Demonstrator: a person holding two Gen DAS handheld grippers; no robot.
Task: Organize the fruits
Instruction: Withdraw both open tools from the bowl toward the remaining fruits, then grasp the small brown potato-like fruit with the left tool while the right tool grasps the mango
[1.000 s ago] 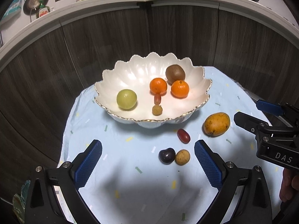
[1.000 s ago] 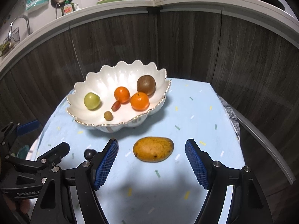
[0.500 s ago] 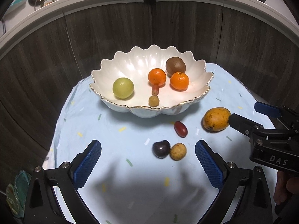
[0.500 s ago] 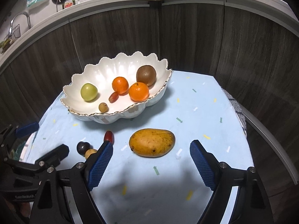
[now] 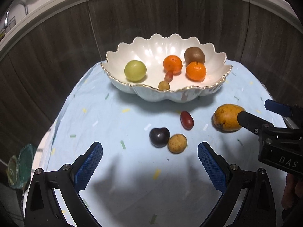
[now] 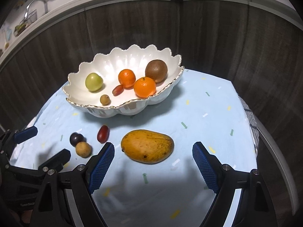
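Mango [image 6: 147, 146] sits on the blue cloth [image 6: 208, 117], just ahead of the right gripper [image 6: 153, 162], which is spread wide w/ nothing in it; the fruit lies roughly between the two blue pads but a bit forward of them, no contact yet. Left gripper [image 5: 149, 162] is likewise wide apart and empty, pointed at the small stuff: dark plum [image 5: 159, 137] touching a tan round fruit [image 5: 177, 143], red grape [image 5: 187, 120] a little beyond, nearer the bowl.

White scalloped bowl [image 5: 121, 83] already has a green fruit [image 5: 135, 70], two oranges, a kiwi [image 5: 194, 55] and two small pieces inside. So four fruits left on the cloth, approx. halfway done I'd say.

Risks as I see it: mango is long, smooth and lies crosswise to the fingers, so a pinch near one end could make it swivel or squirt out. It's also heavy vs. the rest; dropped in carelessly it may knock the oranges about or chip the thin rim. On the left, plum and tan fruit touch, so closing on one prob. rolls the other off. Both tools are close together, so they could bump if they move at once.
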